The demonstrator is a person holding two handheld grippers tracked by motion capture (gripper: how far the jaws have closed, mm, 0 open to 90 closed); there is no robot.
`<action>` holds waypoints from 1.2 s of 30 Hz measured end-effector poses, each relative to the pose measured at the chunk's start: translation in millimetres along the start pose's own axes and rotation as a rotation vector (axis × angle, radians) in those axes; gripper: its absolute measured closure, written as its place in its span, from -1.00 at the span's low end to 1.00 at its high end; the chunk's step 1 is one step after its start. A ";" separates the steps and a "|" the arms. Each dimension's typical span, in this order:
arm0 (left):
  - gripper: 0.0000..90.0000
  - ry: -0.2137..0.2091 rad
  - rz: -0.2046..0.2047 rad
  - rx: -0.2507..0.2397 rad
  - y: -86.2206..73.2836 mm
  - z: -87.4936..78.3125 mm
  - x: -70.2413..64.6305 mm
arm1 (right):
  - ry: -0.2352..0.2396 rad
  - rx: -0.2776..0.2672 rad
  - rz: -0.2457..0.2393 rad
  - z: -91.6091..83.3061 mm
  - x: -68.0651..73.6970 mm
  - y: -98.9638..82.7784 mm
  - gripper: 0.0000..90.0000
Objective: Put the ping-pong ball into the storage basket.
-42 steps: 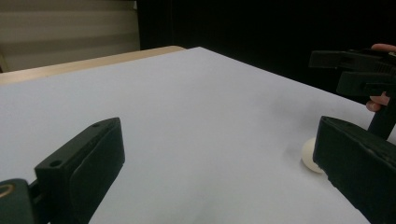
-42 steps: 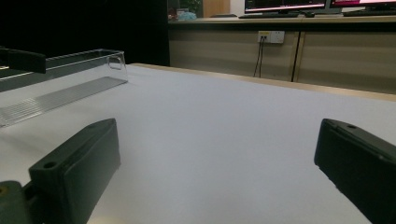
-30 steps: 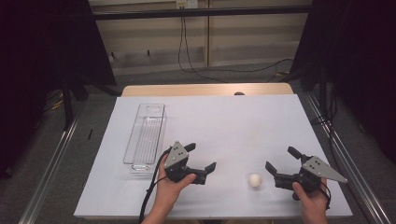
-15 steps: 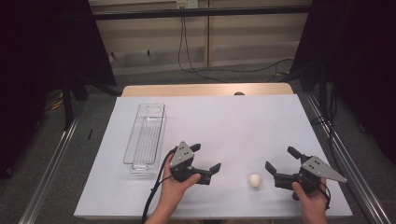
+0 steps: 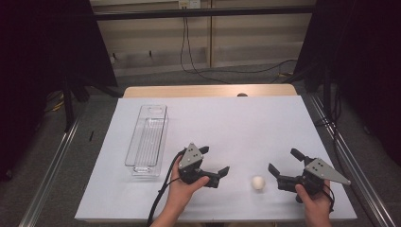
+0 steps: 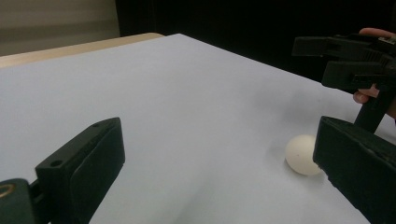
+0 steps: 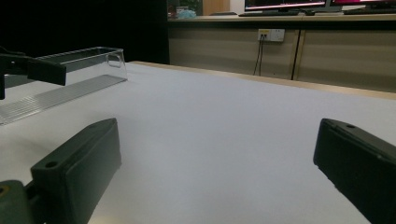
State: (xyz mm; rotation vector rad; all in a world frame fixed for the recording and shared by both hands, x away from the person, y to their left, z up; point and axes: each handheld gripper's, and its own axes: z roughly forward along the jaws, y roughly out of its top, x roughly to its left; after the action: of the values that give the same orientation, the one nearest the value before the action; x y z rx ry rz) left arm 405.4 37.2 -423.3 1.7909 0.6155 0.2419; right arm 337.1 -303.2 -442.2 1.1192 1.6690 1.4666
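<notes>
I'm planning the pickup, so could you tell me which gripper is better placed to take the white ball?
Probably the left gripper: its open jaws point toward the white ball. The right gripper, also open, is aimed past it.

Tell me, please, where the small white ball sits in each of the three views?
High view: white ball low on the table, between both grippers.
Left gripper view: lower right, against the right jaw's edge.
Right gripper view: not in it.
Shared landmark: the right gripper, also upper right in the left gripper view.
</notes>
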 end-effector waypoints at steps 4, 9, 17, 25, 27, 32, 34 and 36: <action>-0.95 -0.001 0.001 0.015 0.5 2.4 -1.0 | -0.002 -0.001 0.003 0.2 0.3 0.0 -0.99; -0.95 -0.006 -0.002 0.022 0.1 5.4 -2.8 | -0.005 -0.004 -0.001 0.2 -0.3 0.2 -0.99; -0.95 -0.019 0.006 0.033 0.4 11.5 -6.4 | -0.001 -0.001 0.005 0.3 0.5 0.1 -0.99; -0.95 -0.022 0.008 0.049 0.1 17.7 -11.5 | -0.001 -0.001 0.006 0.8 0.6 0.1 -0.99; -0.95 -0.031 0.013 0.057 -0.4 19.3 -11.3 | -0.002 -0.001 0.004 0.9 0.5 0.1 -0.99; -0.95 -0.036 0.011 0.063 -0.6 22.5 -14.2 | -0.001 0.002 0.008 0.5 0.0 -0.1 -0.99; -0.95 -0.045 0.019 0.072 -0.6 23.9 -15.4 | -0.001 0.003 0.006 0.6 0.1 -0.1 -0.99; -0.95 -0.056 0.016 0.075 -1.2 25.6 -16.2 | -0.003 0.004 0.008 1.0 0.3 -0.1 -0.99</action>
State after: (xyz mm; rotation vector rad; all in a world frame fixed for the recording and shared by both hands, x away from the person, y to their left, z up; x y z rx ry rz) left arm 403.3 7.6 -430.0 1.8692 0.5773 0.1816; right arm 337.8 -302.5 -442.4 1.1314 1.6675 1.4667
